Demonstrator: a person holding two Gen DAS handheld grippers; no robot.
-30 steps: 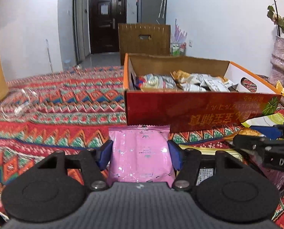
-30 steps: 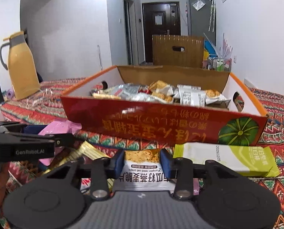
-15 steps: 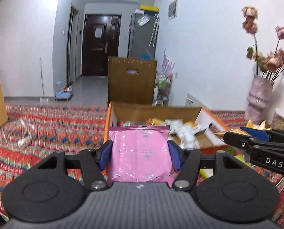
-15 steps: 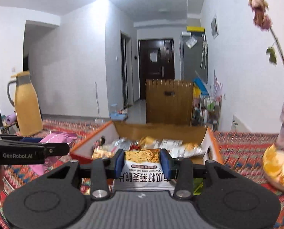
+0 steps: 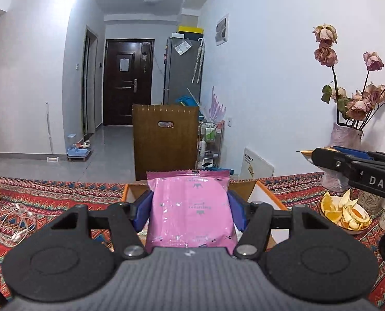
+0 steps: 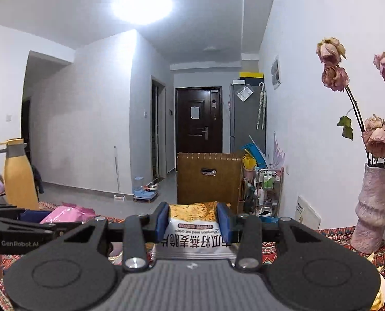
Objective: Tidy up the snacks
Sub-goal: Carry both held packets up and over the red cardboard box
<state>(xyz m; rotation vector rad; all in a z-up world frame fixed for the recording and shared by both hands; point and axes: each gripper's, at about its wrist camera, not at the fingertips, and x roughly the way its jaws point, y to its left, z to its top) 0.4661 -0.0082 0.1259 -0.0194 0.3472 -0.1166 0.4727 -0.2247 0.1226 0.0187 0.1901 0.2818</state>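
Observation:
My left gripper (image 5: pixel 189 211) is shut on a pink snack packet (image 5: pixel 191 210) and holds it high above the table. Behind the packet only the rim of the orange cardboard snack box (image 5: pixel 266 191) shows. My right gripper (image 6: pixel 192 223) is shut on a white and orange oat crisp packet (image 6: pixel 193 229), also raised. The right gripper also shows at the right edge of the left wrist view (image 5: pixel 358 167). The left gripper with its pink packet (image 6: pixel 66 213) shows at the left of the right wrist view. The box contents are hidden.
A patterned red tablecloth (image 5: pixel 50 194) covers the table. A bowl of orange peel (image 5: pixel 345 215) and a vase of dried roses (image 5: pixel 343 155) stand at the right. A yellow jug (image 6: pixel 17 176) stands at the left. White earphones (image 5: pixel 11 220) lie on the cloth.
Both grippers have risen with their packets and tilted up. The box has dropped from full view to just its rim, and the room's far wall and ceiling fill the views.

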